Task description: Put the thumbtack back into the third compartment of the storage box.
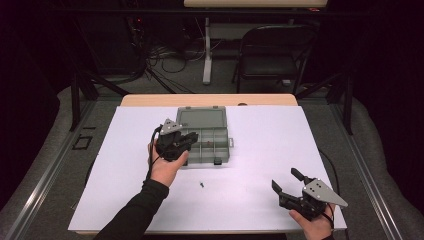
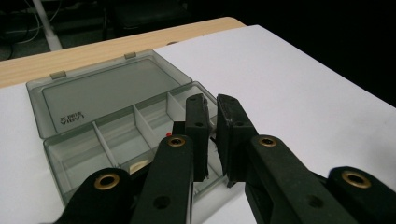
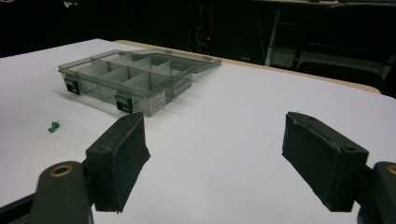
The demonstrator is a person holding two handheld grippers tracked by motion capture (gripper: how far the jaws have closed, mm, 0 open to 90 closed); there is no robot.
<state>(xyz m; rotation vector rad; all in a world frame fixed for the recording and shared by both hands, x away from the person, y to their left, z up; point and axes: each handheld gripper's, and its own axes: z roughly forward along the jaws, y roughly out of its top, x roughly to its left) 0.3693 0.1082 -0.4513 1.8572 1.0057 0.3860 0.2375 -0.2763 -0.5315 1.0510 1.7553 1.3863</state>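
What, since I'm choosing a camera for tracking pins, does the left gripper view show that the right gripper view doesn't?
Left gripper view: the left gripper, jaws shut, above the compartment box, a small red item in one compartment, and lettering on the open lid. Right gripper view: the right gripper, jaws wide open, a green pin on the white sheet, and the two front latches. Both: the open grey compartment box.

Grey compartment box [image 1: 207, 137] open, lid flat behind; green pushpin [image 1: 201, 184] lying nearby.

- Organizer box [image 1: 205, 135]: translucent smoky-grey plastic, glossy.
- Table sheet [image 1: 260, 150]: matt white, smooth, paper-like.
- Table edge [image 1: 150, 100] at 12 o'clock: light wood.
- Left gripper [image 2: 211, 135]: matt black plastic, brass-coloured rivets.
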